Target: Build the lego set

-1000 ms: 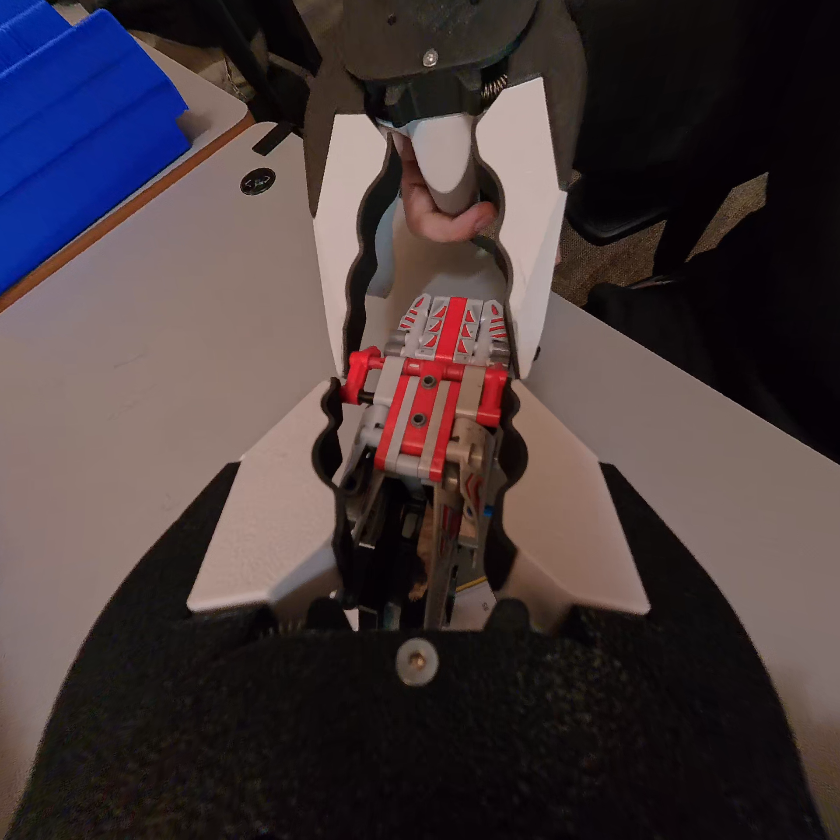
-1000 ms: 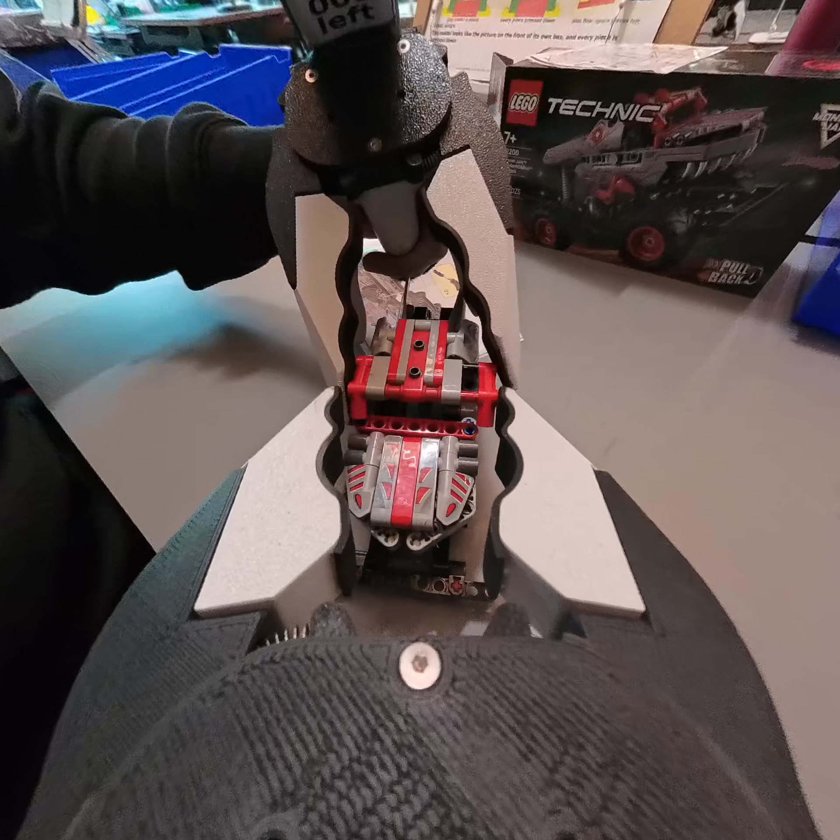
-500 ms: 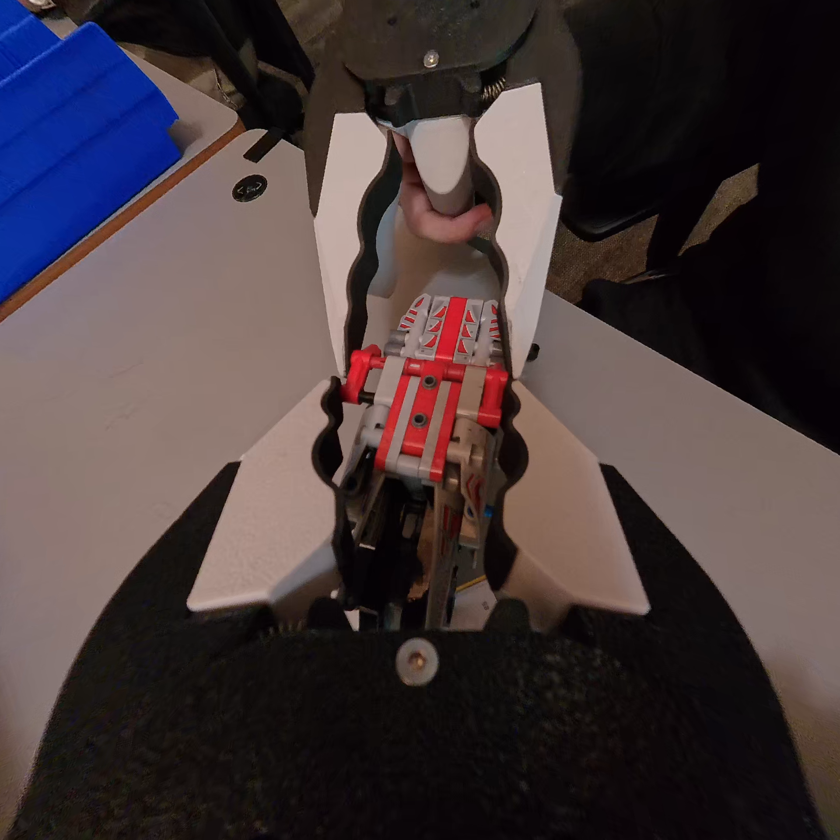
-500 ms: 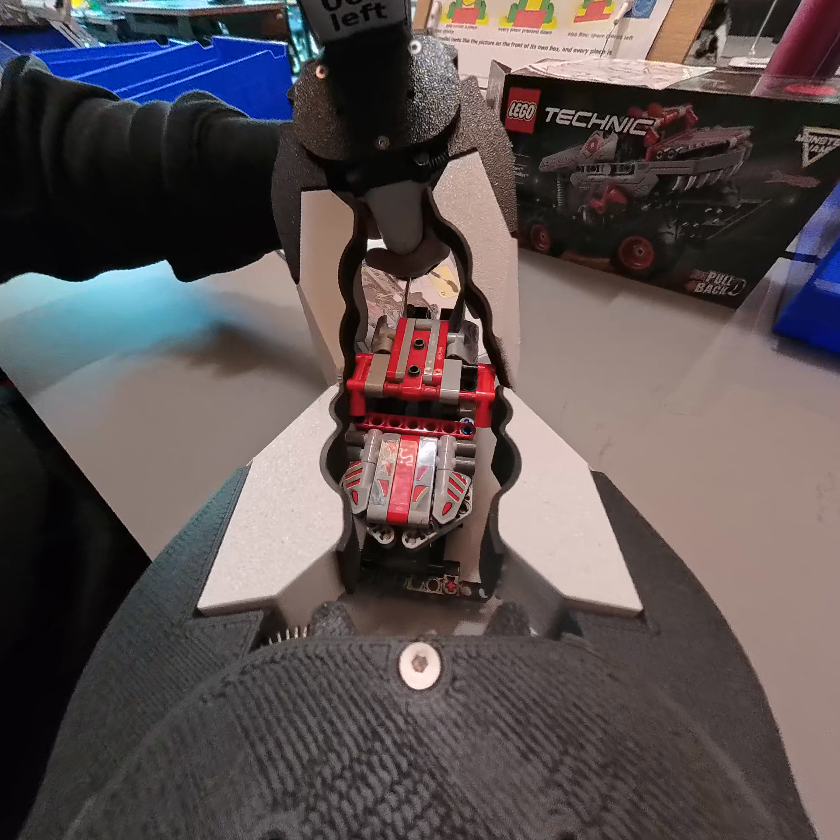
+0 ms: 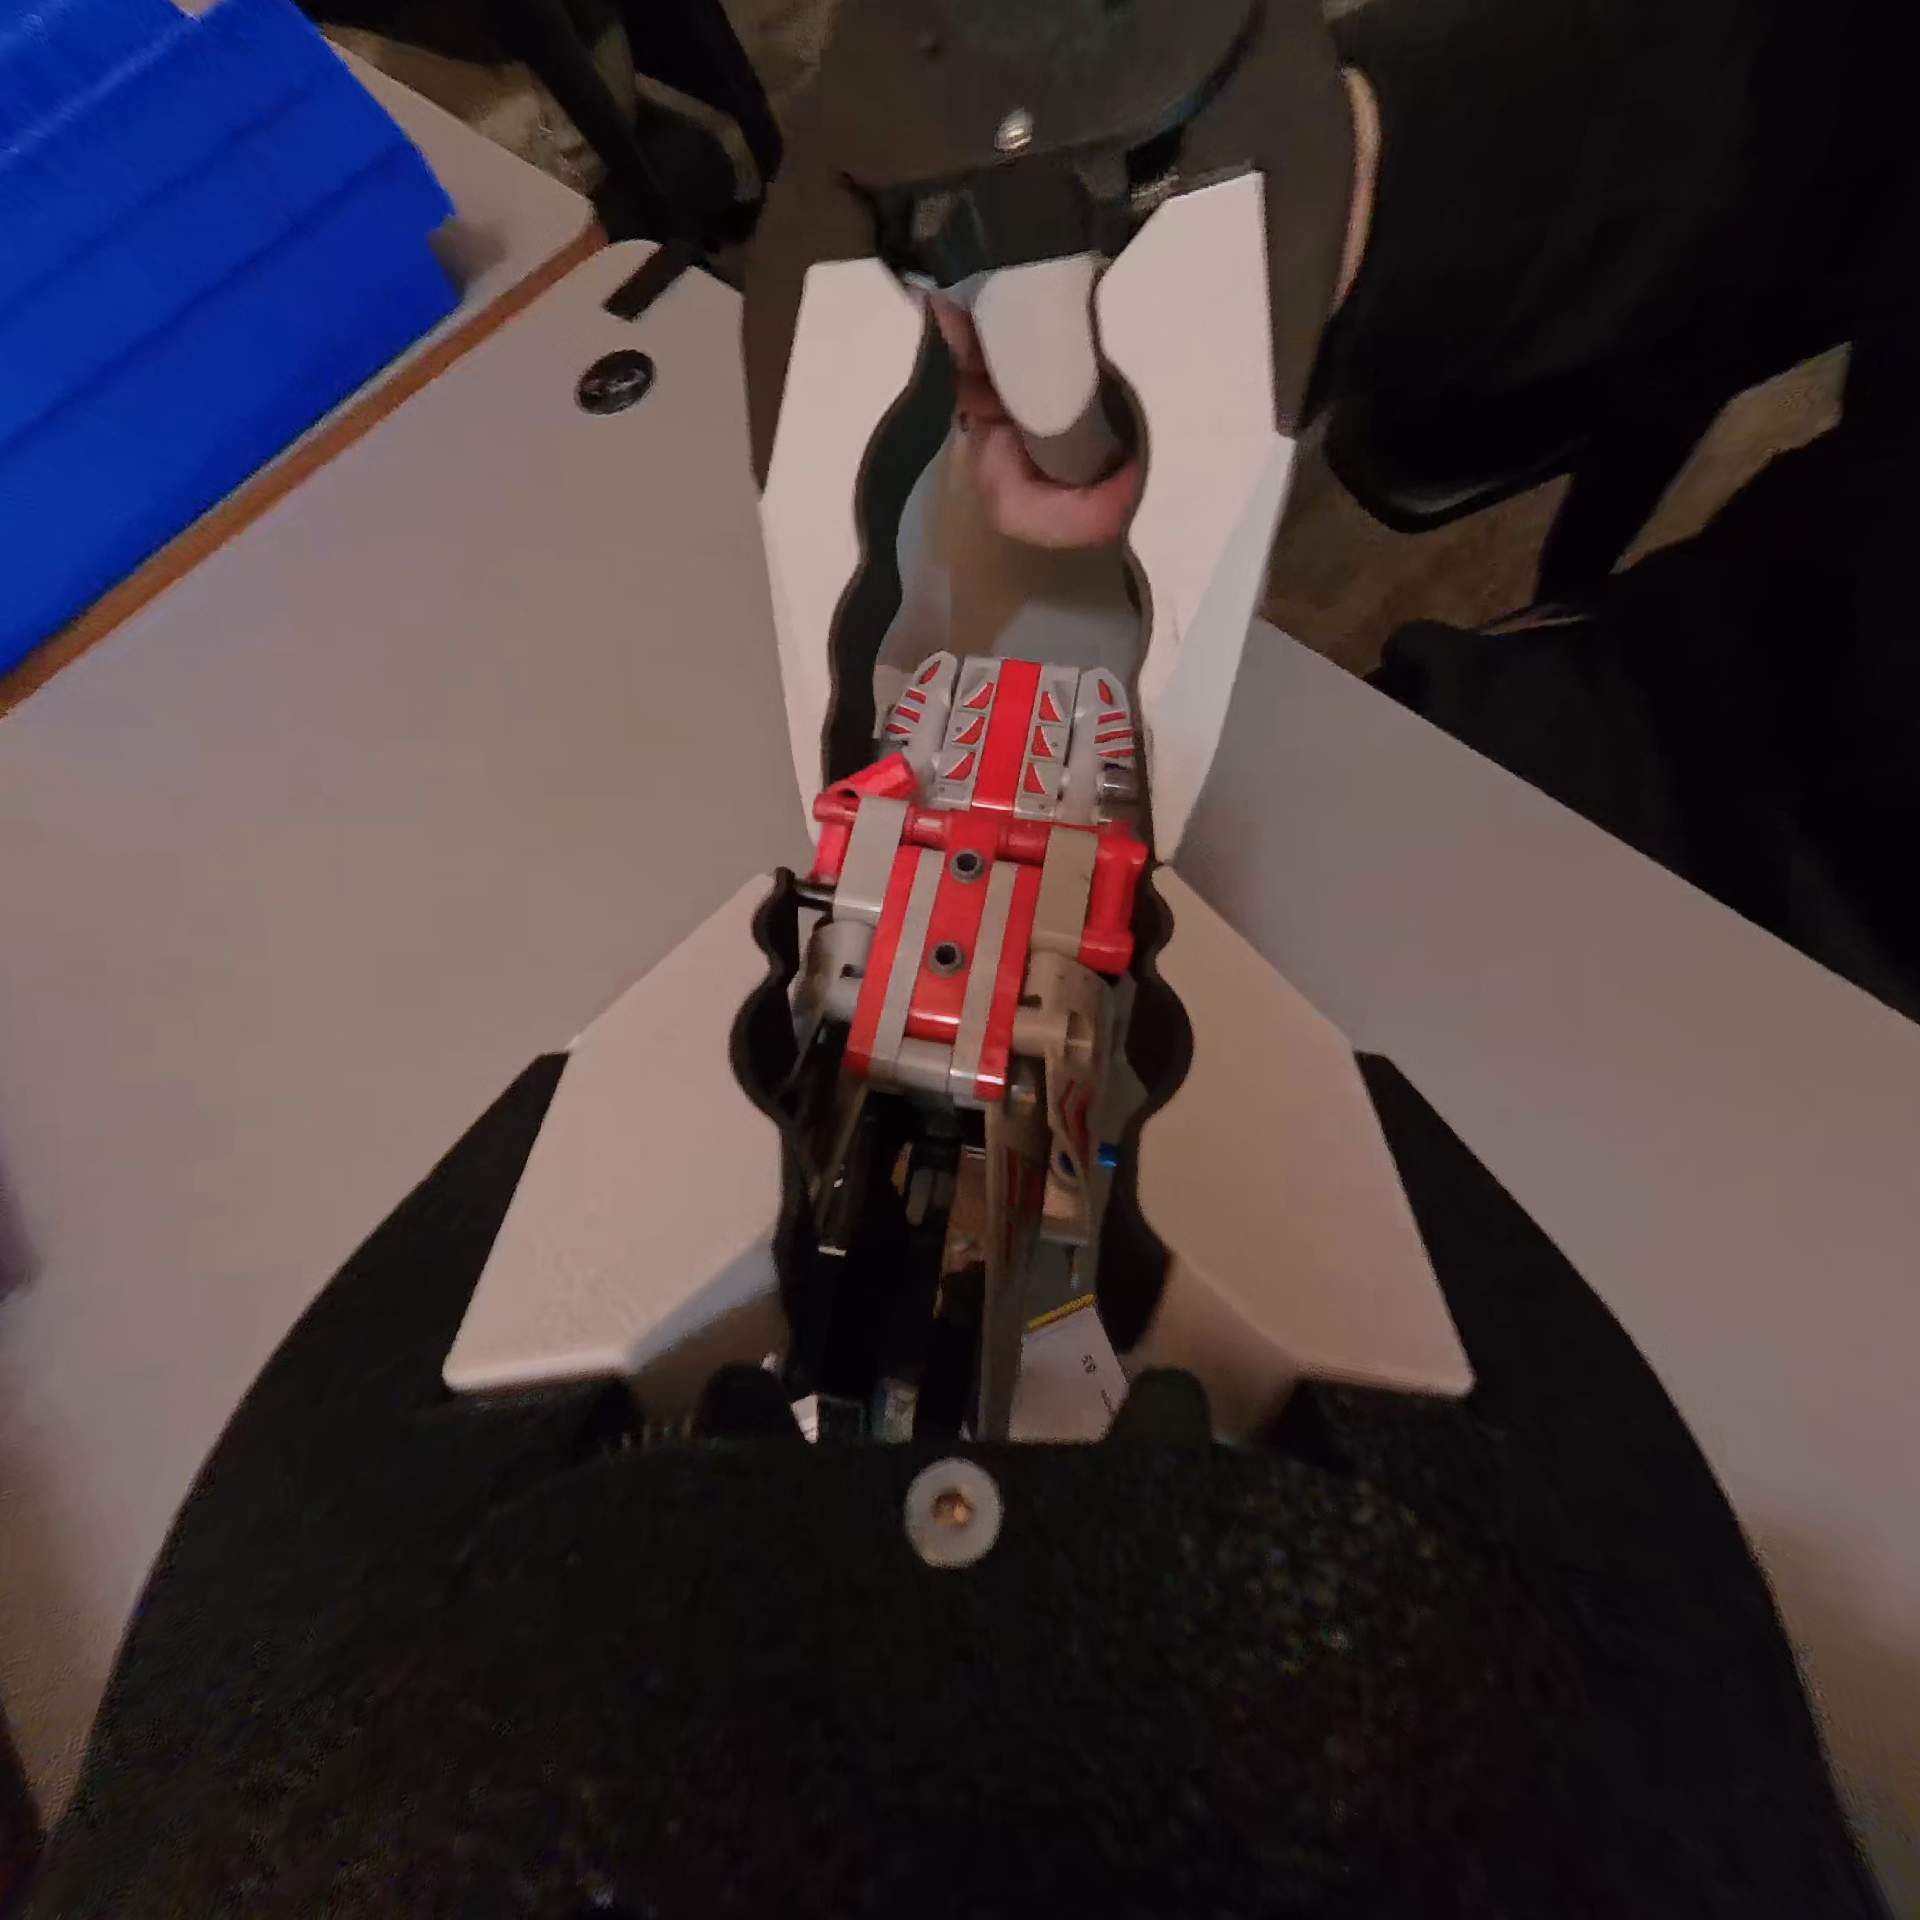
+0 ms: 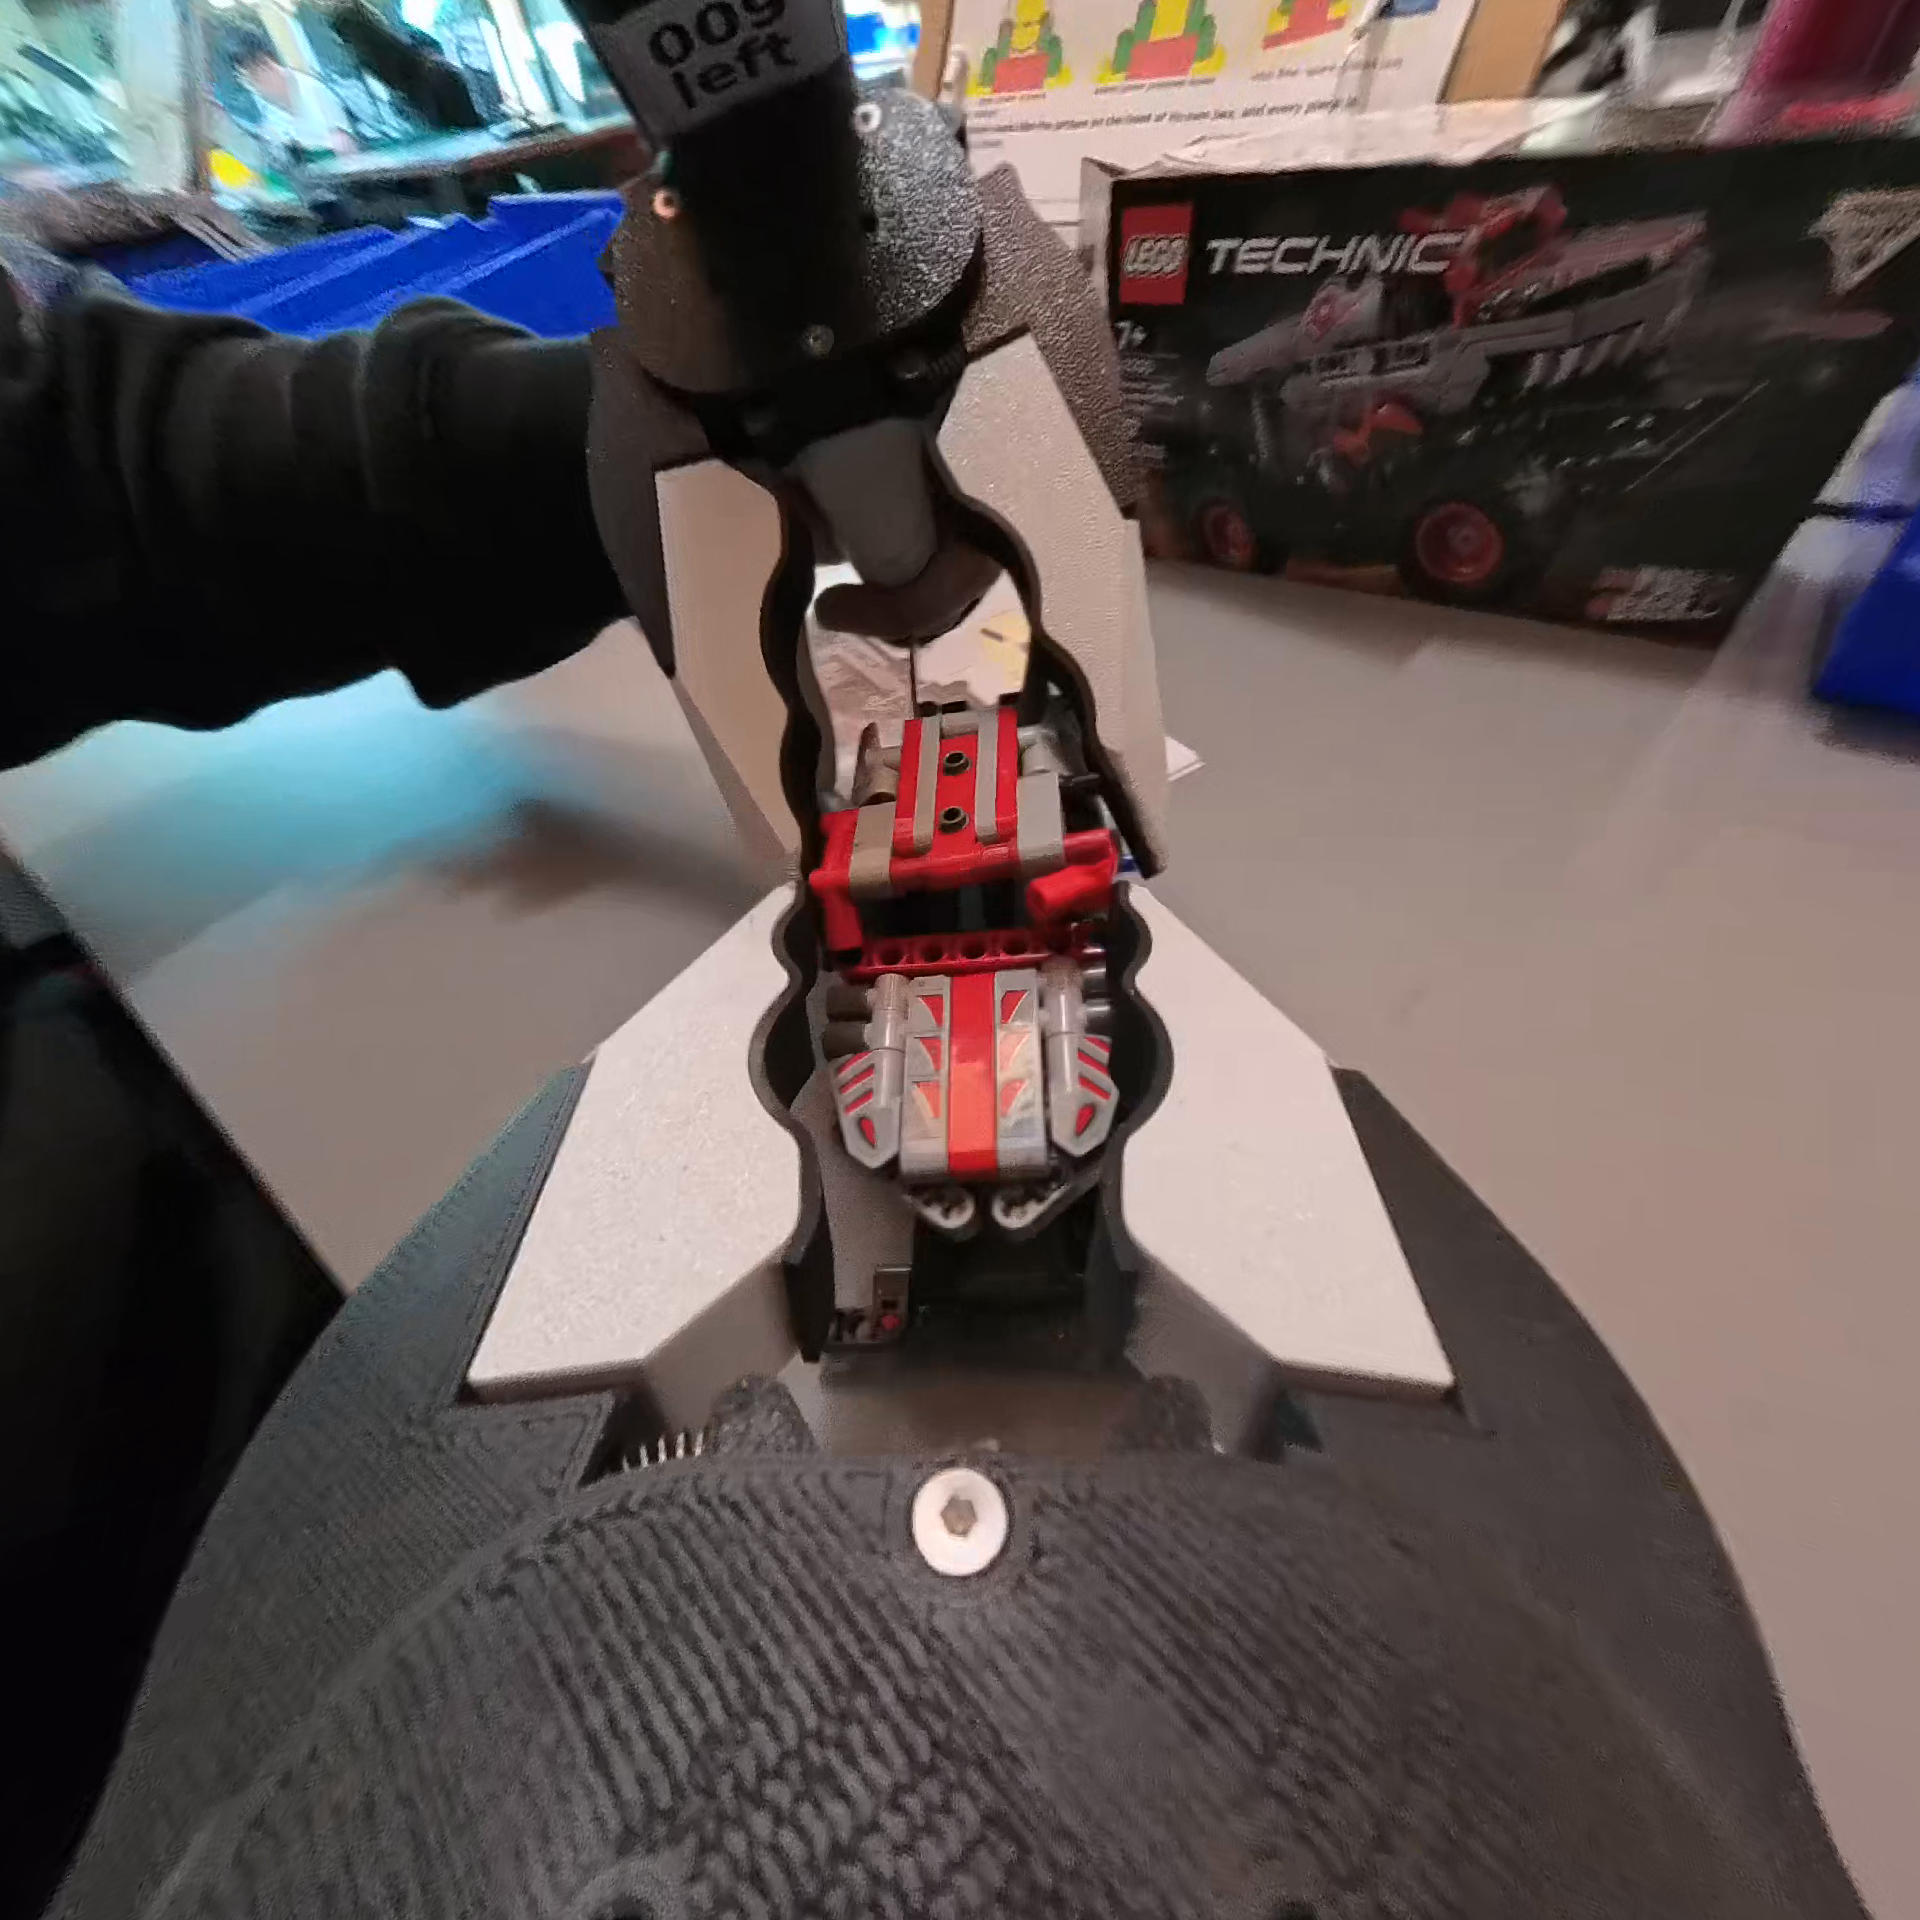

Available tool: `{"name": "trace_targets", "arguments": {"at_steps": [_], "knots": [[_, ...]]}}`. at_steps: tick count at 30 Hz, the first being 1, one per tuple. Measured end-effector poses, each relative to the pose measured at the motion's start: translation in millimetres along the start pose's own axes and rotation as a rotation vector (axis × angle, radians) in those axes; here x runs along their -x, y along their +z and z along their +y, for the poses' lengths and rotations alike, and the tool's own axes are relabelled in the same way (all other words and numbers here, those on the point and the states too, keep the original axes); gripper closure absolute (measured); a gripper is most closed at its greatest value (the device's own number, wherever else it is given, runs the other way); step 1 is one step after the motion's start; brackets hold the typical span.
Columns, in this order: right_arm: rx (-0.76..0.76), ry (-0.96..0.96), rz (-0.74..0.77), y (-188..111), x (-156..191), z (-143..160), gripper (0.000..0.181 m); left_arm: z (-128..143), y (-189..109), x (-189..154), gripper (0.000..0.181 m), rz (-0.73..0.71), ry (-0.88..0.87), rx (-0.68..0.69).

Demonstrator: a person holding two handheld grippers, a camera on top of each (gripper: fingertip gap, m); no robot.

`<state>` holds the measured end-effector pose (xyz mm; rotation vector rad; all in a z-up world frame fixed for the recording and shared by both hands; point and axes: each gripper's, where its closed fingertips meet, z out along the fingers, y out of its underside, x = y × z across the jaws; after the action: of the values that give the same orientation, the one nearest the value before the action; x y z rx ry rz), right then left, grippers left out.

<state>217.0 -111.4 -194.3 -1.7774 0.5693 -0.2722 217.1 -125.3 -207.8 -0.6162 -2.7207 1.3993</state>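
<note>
Truck body (image 5: 982, 935), red and grey, hangs between the two claws above the pale counter (image 5: 343, 790), its long axis running straight from one claw to the other. The left claw (image 5: 961, 997) pinches the cab end and the right claw (image 6: 966, 1049) pinches the hood end, each set of white fingers (image 5: 665, 1153) pressed against the model's sides, so neither claw is nearer: they meet nose to nose over it.

The hood shows grey panels with red slashes and a red centre stripe; behind it comes a red cross beam, then a roof striped red and grey with two dark pin holes. A small red connector (image 6: 1070, 888) sticks out skewed at one end of that beam, seemingly not seated, though the edges are blurred.

Behind, a printed set box (image 6: 1455, 384) and blue bins (image 5: 177, 291) stand on the counter.
</note>
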Motion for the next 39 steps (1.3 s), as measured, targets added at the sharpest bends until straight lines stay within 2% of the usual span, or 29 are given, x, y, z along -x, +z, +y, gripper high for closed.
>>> {"name": "trace_targets", "arguments": {"at_steps": [2, 5, 10, 14, 19, 21, 26, 29, 32, 37, 39], "knots": [[-0.011, -0.033, 0.036, -0.2, -3.9, -2.2, 0.127, 0.6, -1.0, 2.1, 0.119, -0.014, -0.017, -0.003], [-0.028, 0.028, -0.039, -1.5, 0.1, -1.8, 0.126, -1.5, -0.1, -1.3, 0.119, -0.001, -0.001, -0.019], [-0.100, 0.164, -0.119, -10.9, -4.9, -11.6, 0.144, -2.9, 1.4, -2.1, 0.119, -0.001, 0.019, -0.023], [-0.104, 0.142, -0.070, -14.9, -12.9, -11.5, 0.166, -2.8, 1.7, -1.8, 0.119, 0.005, 0.001, -0.019], [-0.073, 0.091, -0.040, -10.2, -14.1, -4.2, 0.166, -2.4, 2.3, 0.1, 0.119, -0.004, 0.018, -0.015], [-0.071, 0.025, -0.026, -14.4, -16.0, -3.8, 0.167, -3.4, 2.0, 1.5, 0.120, -0.019, 0.031, -0.022], [-0.059, -0.344, 0.070, -28.5, -20.8, -3.1, 0.166, -12.6, -4.2, 2.8, 0.117, -0.026, -0.006, -0.093], [-0.158, -0.514, 0.143, -35.3, -18.6, -20.8, 0.166, -31.7, -17.2, 3.5, 0.118, 0.015, -0.102, -0.196], [-0.221, -0.696, 0.176, -40.0, -7.2, -35.7, 0.166, -48.6, -26.7, -0.2, 0.130, 0.129, -0.259, -0.254], [-0.230, -0.828, 0.162, -37.4, 10.2, -45.5, 0.166, -60.2, -28.8, 3.6, 0.139, 0.242, -0.419, -0.297], [-0.198, -0.860, 0.165, -35.5, 10.5, -41.8, 0.166, -63.4, -31.8, 4.8, 0.158, 0.277, -0.458, -0.325]]}}
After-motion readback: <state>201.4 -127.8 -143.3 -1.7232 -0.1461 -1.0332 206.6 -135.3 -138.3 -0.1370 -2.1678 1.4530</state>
